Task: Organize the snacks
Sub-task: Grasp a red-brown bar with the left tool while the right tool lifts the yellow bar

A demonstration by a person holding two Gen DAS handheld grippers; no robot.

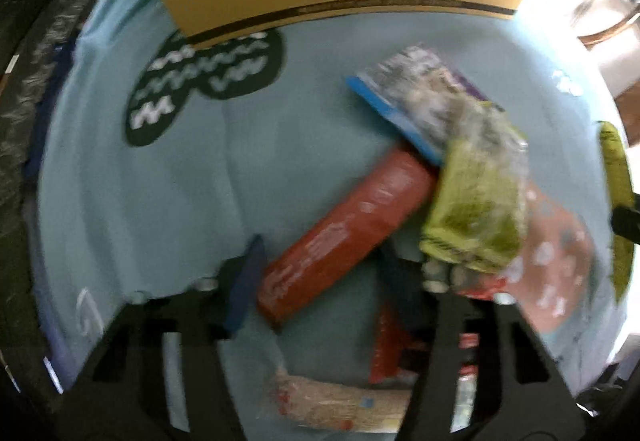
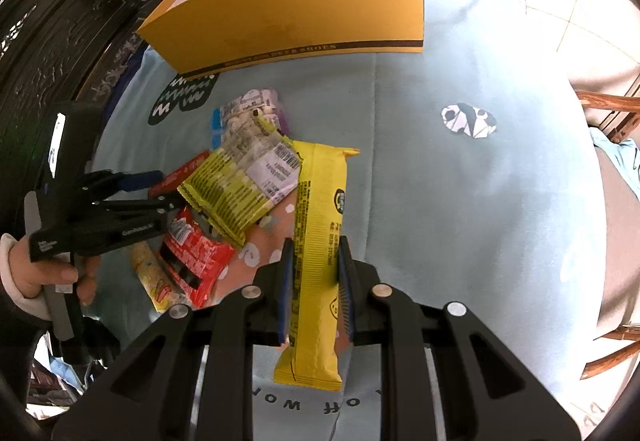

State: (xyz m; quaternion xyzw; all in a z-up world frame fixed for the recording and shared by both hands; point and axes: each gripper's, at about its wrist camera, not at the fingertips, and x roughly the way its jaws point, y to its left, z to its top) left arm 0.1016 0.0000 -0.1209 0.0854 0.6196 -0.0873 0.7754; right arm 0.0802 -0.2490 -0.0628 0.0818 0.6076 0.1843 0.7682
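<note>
Snacks partly sorted: the yellow box (image 2: 304, 5) at the worktop's far edge already holds several packets, while a pile (image 2: 224, 193) remains on the blue cloth (image 2: 460, 201). Your right gripper (image 2: 316, 261) clamps a yellow snack bar (image 2: 320, 225); your left gripper (image 1: 320, 281) straddles a red tube (image 1: 348, 229), contact unclear.

yellow boxes (image 2: 304, 1): one
grippers: two, left (image 2: 160, 187), right (image 2: 312, 269)
loose snack packets (image 2: 236, 193): about seven
hands (image 2: 44, 273): one

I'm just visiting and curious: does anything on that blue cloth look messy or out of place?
Yes: the snack packets lie crisscrossed in a loose heap beside the yellow box, not yet sorted. Nothing looks spilled or torn.
</note>
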